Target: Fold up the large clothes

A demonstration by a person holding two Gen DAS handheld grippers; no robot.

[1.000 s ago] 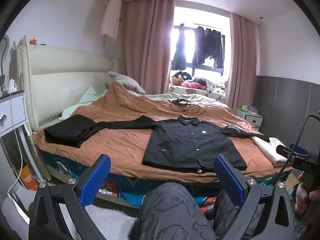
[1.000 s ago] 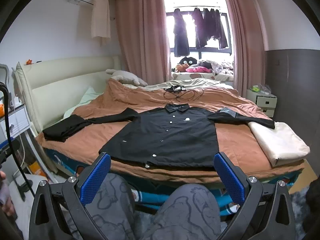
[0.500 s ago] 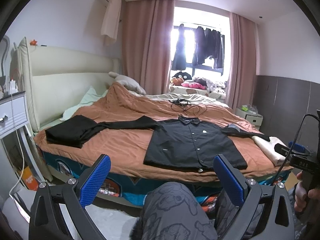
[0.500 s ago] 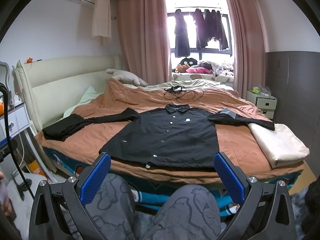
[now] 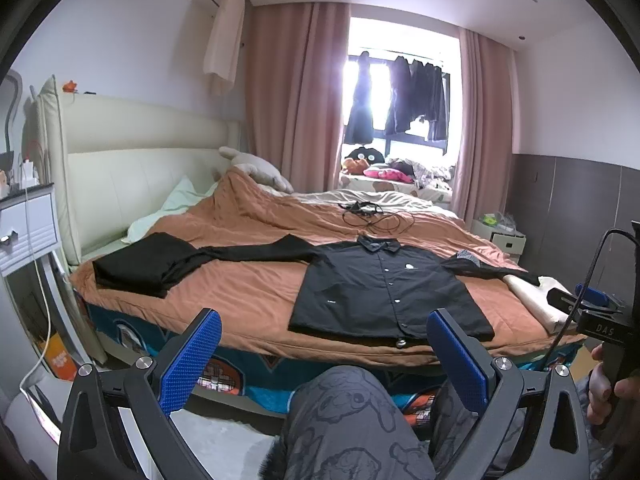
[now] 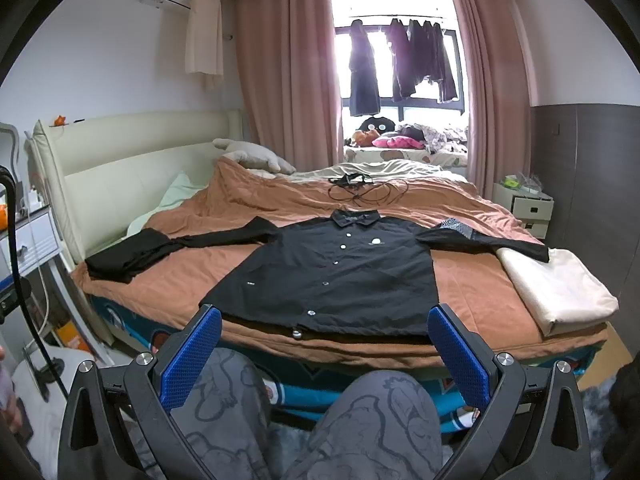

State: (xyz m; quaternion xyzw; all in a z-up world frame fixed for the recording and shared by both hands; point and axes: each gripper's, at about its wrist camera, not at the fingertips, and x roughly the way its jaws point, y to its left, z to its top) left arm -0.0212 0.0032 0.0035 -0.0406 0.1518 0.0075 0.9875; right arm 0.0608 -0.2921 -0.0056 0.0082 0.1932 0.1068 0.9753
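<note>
Lay flat, mid-frame on rust-brown bed quilt (image 6: 460,280): black buttoned long-sleeved shirt (image 6: 340,272), soft, limp, light. Best pinched at sleeve cuffs. Left claw (image 5: 320,360), right claw (image 6: 324,354) both spread apart, holding nothing.

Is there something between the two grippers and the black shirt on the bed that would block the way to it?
Nothing visible blocks it. The black shirt lies flat on the bed, front up. Below the open left gripper and right gripper are only the person's knees, under the line to the hem.

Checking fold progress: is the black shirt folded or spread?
Spread: the black shirt lies flat, buttoned, both sleeves stretched outward on the bed.
</note>
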